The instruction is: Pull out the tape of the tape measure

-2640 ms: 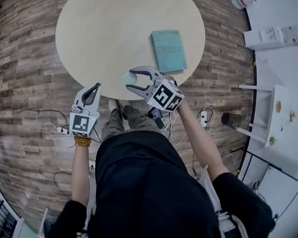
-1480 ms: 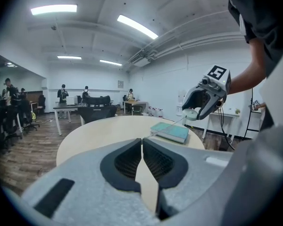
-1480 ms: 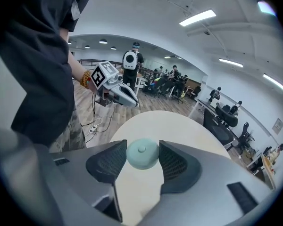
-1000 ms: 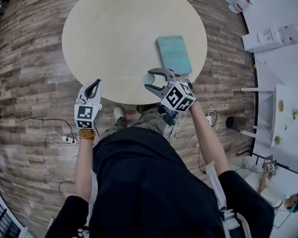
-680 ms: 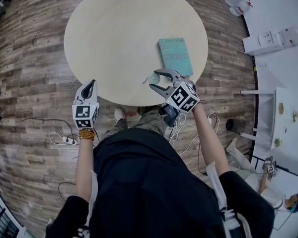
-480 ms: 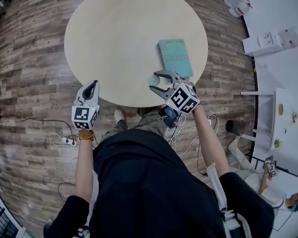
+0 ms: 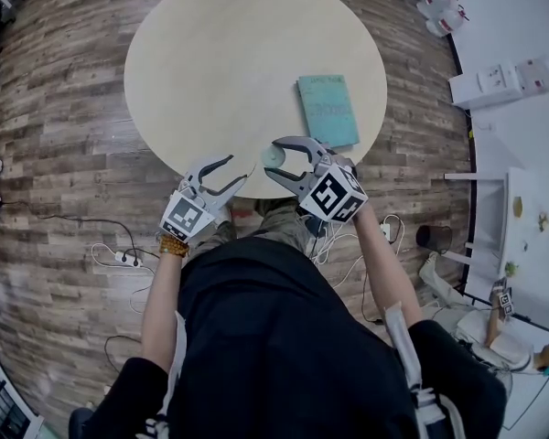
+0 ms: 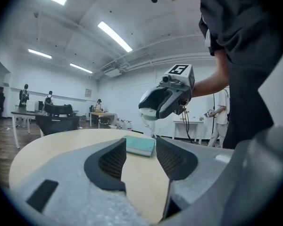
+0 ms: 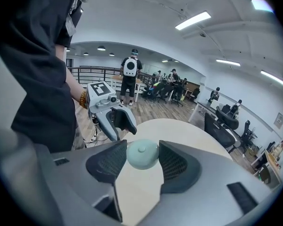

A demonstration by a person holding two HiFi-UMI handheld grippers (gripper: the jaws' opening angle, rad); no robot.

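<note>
Though the right gripper point(image 7: 271, 157) half covers it in the head view, the tape measure point(image 9: 142, 154), a round pale green case, shows plainly in the right gripper view. It is clamped between those jaws' two pads and held clear above the counter point(image 7: 220, 62). Whether any tape stands out of it I cannot tell. The left gripper point(image 7: 237, 168) hangs near the case on the person's left, apart from it and facing it. Its jaws have just been opening and stand wide with nothing between them. The counter is round and pale, its near edge cut off by the person's torso. A teal book point(image 7: 328, 110) lies flat on its right part, beyond the right gripper. The floor point(image 7: 55, 108) is wood plank, with cables point(image 7: 110, 248) by the person's feet. The room is a large white hall with strip lights point(image 9: 193, 20) and people point(image 9: 129, 76) well off among desks.
</note>
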